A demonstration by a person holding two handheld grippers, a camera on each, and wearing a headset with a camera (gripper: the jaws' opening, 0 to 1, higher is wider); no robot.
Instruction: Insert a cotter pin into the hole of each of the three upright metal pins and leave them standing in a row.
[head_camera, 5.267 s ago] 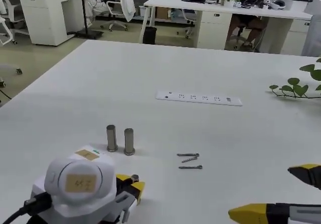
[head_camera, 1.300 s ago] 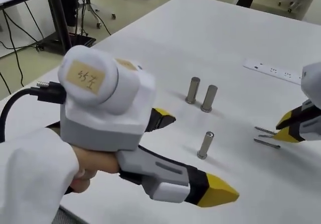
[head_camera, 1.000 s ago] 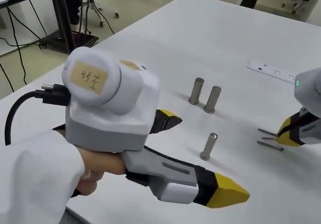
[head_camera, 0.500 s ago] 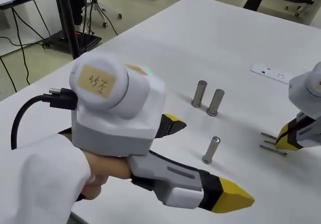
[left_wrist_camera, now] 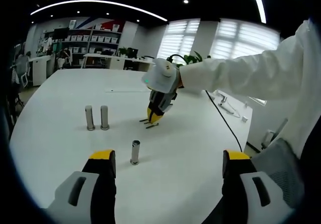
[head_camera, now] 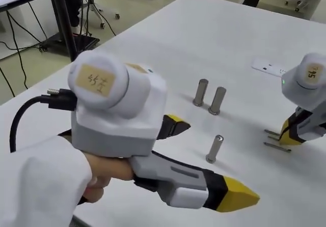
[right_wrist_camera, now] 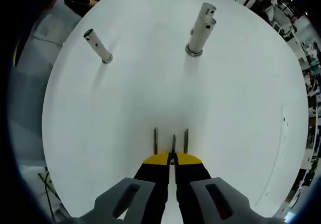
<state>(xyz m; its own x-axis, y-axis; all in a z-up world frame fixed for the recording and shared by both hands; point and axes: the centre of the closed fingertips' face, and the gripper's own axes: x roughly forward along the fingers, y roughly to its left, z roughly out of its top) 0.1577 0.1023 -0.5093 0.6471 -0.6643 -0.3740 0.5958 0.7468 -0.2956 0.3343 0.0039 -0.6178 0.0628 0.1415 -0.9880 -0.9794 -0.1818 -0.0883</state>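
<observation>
Moved: third metal pin [head_camera: 215, 148], earlier in left tongs [left_wrist_camera: 169, 156], now stands upright alone on table [head_camera: 153, 49], near the pair of metal pins [head_camera: 217, 101] | left tongs wide open, empty | right tongs [right_wrist_camera: 172, 158] closed on middle cotter pin [right_wrist_camera: 173, 144]; all three cotter pins [right_wrist_camera: 155, 139] lie flat, parallel, pointing toward the pair | grey cylinders; right gripper view shows cross-holes [right_wrist_camera: 92, 38] near tops

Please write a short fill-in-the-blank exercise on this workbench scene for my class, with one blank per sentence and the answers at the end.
1. ___ metal pins stand upright on the white table.
2. Two of them stand close together and ___ stands apart.
3. The left gripper has its jaws wide ___ and holds nothing.
4. Three lie side by side, and the right gripper has its jaws closed on the end of the ___ cotter pin.

Missing words: Three; one; open; middle.
</observation>
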